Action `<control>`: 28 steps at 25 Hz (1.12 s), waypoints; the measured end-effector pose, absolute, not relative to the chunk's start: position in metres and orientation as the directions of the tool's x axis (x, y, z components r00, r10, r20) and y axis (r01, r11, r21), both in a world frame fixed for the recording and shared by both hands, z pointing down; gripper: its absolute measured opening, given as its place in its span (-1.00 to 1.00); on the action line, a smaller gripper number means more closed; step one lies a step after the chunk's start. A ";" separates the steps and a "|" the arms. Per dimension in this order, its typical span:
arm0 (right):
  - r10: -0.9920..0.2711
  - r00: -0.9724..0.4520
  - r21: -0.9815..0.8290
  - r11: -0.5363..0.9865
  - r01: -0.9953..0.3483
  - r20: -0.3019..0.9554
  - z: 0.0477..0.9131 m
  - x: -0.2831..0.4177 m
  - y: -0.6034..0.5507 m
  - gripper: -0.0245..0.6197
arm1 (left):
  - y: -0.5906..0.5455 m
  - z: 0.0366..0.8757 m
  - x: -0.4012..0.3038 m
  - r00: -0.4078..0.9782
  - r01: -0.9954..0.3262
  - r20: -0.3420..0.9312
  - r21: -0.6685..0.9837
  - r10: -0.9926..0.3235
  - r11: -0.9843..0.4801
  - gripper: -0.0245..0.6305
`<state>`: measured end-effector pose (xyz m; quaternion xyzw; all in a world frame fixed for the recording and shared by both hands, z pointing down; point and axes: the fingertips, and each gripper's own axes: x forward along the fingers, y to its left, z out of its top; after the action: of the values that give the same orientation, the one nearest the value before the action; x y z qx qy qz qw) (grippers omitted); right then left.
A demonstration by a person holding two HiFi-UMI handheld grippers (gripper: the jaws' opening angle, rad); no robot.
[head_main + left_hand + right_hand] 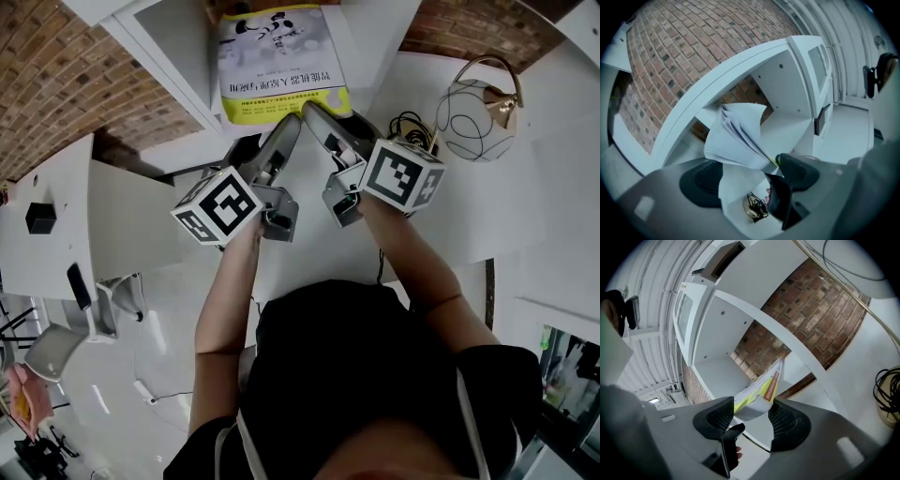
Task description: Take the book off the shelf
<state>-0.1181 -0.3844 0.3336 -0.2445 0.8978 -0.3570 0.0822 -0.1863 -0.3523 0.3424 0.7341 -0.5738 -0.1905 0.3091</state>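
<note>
In the head view the book [281, 61] leans in the open compartment of the white shelf [178, 56]. Its white and yellow cover faces us and its lower edge sits at the compartment's front edge. Both grippers point level at that lower edge. The left gripper [295, 120] and the right gripper [311, 111] almost meet there, with their marker cubes [220, 206] nearer to us. This view alone shows the round, line-patterned bag [476, 120] on the white tabletop [525, 206], towards its right edge.

Only the left gripper view shows that the book's pages [736, 136] are fanned out and sagging. The left gripper [750, 176] is released, with its jaws wide apart. The pages hang in the gap and one pad [797, 171] lies just beside the yellow corner. A tangle of cable [754, 208] shows low between the jaws.

The right gripper view shows an orange strip along the book's [761, 390] yellow edge, which neither other view shows. The right gripper [752, 420] grasps the book. Its jaws stand partly apart and the book's lower edge fills the gap from pad to pad. Brick wall [806, 301] shows behind the shelf.
</note>
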 end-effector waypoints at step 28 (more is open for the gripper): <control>-0.502 -0.865 -0.751 0.567 -0.340 0.013 0.337 -0.114 -0.364 -0.55 | -0.330 0.340 -0.188 0.260 -0.747 0.091 0.650 -0.961 -0.141 0.23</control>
<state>-0.1137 -0.3643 0.3374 -0.2394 0.8792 -0.3992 0.1013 -0.1877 -0.3298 0.3401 0.7341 -0.5817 -0.1772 0.3020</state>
